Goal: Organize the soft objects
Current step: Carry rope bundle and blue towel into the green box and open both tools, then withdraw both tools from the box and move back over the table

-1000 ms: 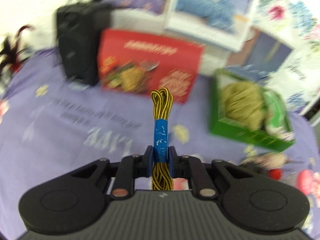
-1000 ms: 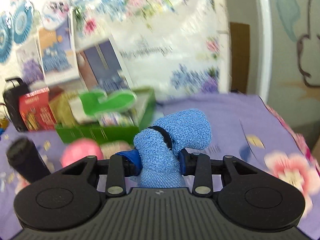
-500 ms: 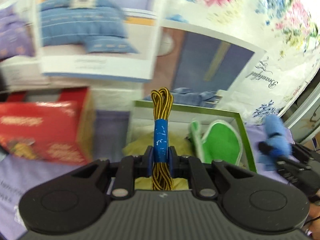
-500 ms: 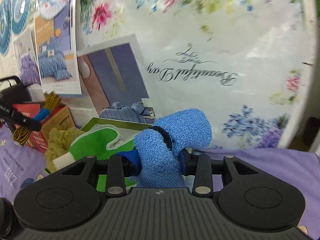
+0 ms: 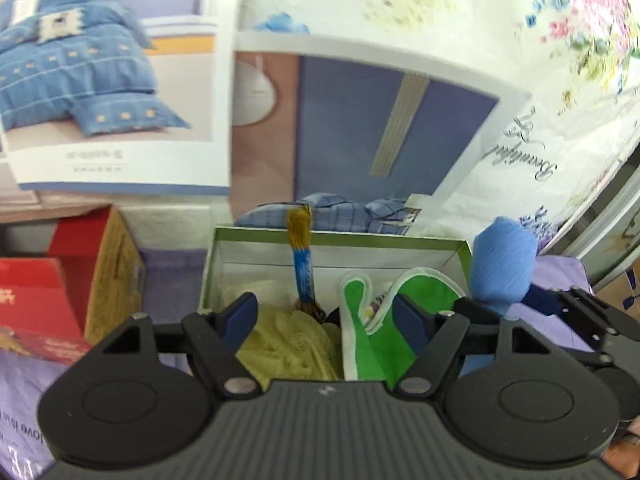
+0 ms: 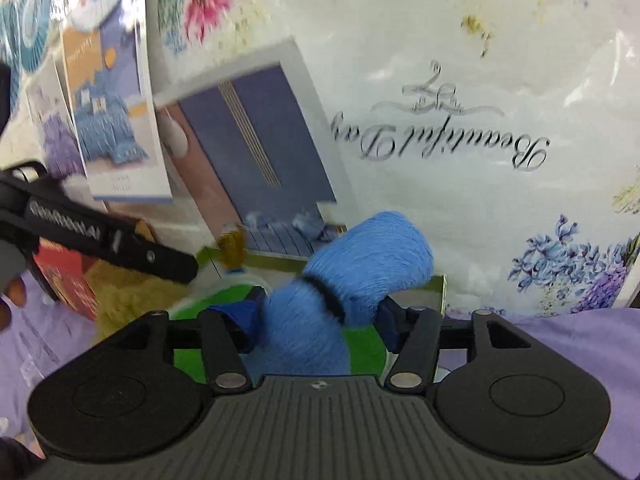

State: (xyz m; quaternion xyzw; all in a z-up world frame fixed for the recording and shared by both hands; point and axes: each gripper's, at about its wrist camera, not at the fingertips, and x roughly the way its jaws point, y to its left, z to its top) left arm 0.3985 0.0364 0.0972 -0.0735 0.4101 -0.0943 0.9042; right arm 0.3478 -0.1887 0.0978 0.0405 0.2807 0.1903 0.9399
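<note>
Green cardboard frames the scene from the left wrist: an open green box (image 5: pixel 460 246) sits on a purple-clothed desk (image 5: pixel 24 380) against a floral backdrop. The left claw (image 5: pixel 324 314) hangs over it, its jaws opening and spread wide, its pads touching nothing. Beyond them, the yellow-and-black cord bundle (image 5: pixel 303 264) with its blue wrap stands blurred and upright, free of the claw, over the box interior. A yellowish knit item (image 5: pixel 288 344) and a green white-edged mitt (image 5: pixel 360 336) lie inside the box. A red carton (image 5: pixel 36 300) stands just left of it. At the right edge the right claw appears, carrying a blue towel roll (image 5: pixel 504 268).

From the right wrist, the right claw (image 6: pixel 320 316) hovers over the box's near right corner, jaws opening. The blue towel roll (image 6: pixel 360 268), ringed by a black band, sits between them and looks still in contact with the pads, though blur leaves that uncertain. The left claw (image 6: pixel 176 266) reaches in from the left, with the cord bundle (image 6: pixel 232 248) just past its tip above the green box (image 6: pixel 442 292).
</note>
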